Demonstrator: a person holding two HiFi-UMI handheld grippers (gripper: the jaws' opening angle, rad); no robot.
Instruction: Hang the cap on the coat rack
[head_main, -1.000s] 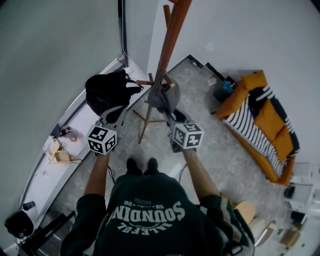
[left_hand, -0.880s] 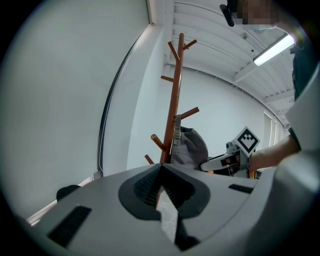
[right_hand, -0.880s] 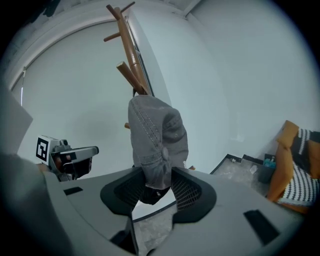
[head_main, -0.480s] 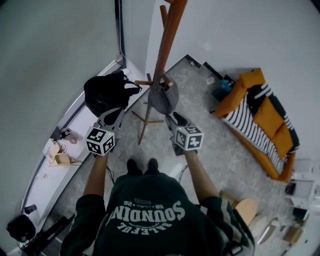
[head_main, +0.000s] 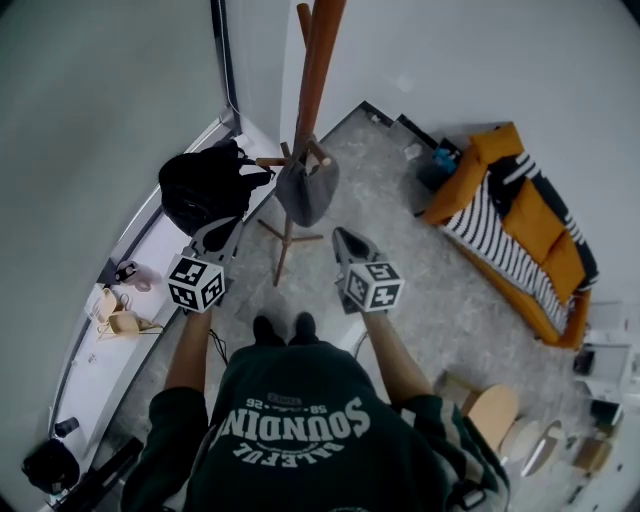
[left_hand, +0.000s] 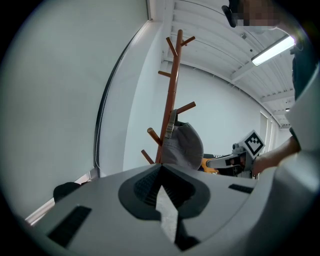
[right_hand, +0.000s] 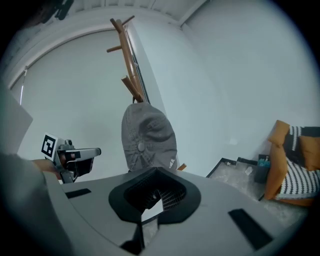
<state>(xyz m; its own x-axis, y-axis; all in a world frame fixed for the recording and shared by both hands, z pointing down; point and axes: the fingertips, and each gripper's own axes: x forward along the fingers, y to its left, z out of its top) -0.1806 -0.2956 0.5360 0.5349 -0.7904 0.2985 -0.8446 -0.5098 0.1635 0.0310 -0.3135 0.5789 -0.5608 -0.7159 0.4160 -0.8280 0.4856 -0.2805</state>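
Note:
A grey cap (head_main: 305, 190) hangs from a lower peg of the brown wooden coat rack (head_main: 315, 70), free of both grippers. It also shows as the cap (left_hand: 184, 147) beside the rack pole (left_hand: 171, 95), and as the cap (right_hand: 148, 137) under the rack (right_hand: 131, 75). My right gripper (head_main: 342, 237) is below and right of the cap, apart from it. Its jaws are closing with nothing between them, and they look together at the right gripper (right_hand: 150, 200). My left gripper (head_main: 226, 230) is left of the rack's base, shut and empty, as at the left gripper (left_hand: 162, 185).
A black backpack (head_main: 205, 190) lies by the wall left of the rack. An orange sofa with a striped blanket (head_main: 515, 235) stands at the right. Small items (head_main: 120, 305) lie on the pale strip along the left wall. A round wooden stool (head_main: 492, 405) is near my right side.
My right gripper has drawn back from the cap toward me and closed its jaws. The cap stays hanging on the rack. The left gripper has barely moved.

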